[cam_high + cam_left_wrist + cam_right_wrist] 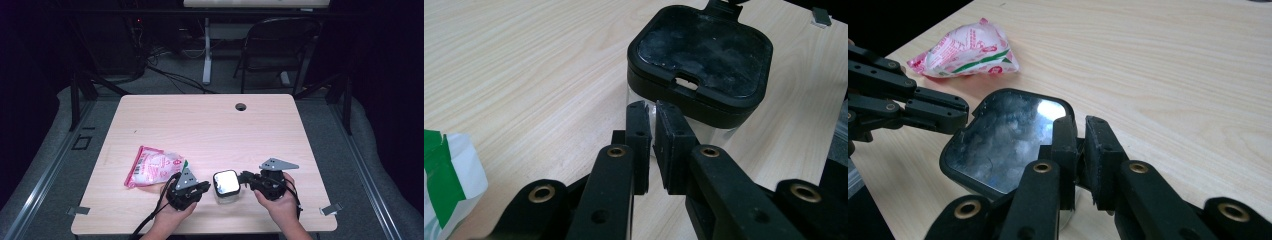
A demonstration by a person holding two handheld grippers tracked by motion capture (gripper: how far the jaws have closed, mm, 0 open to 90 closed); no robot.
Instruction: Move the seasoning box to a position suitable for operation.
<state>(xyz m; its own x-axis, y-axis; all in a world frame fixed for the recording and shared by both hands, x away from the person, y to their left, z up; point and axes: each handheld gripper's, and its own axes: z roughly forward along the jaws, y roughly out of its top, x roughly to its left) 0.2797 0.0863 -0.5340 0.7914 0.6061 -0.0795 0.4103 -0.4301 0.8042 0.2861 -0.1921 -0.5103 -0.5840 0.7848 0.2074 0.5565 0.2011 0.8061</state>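
1. The pale wooden table (pixel 210 125) carried everything, and I took the small clear container with the square black lid (pixel 226 186) near its front edge as my landmark.
2. A pink-and-white plastic packet with a green stripe (pixel 152 166) lay flat to the container's left, near it but apart.
3. The container itself stood upright with its lid seated. In the left gripper view (pixel 700 55) a small notch showed on the lid's near rim.
4. The left gripper (pixel 202 187) sat just beside the container's left wall. Its jaws were drawn almost together with only a thin slit between the pads (pixel 639 137), and they held nothing. The tips pointed at the clear wall under the lid rim. I could not tell whether they touched it.
5. The right gripper (pixel 245 177) came in from the container's right. In its own view (pixel 1079 150) its jaws were likewise nearly closed and empty, and they hung over the lid's edge.
6. My judgement was that the work stood at its approach stage, with both tools closing on the container and neither gripping it.
7. The next move would likely call for one gripper to spread and brace the body while the other worked the lid's notch or tab.
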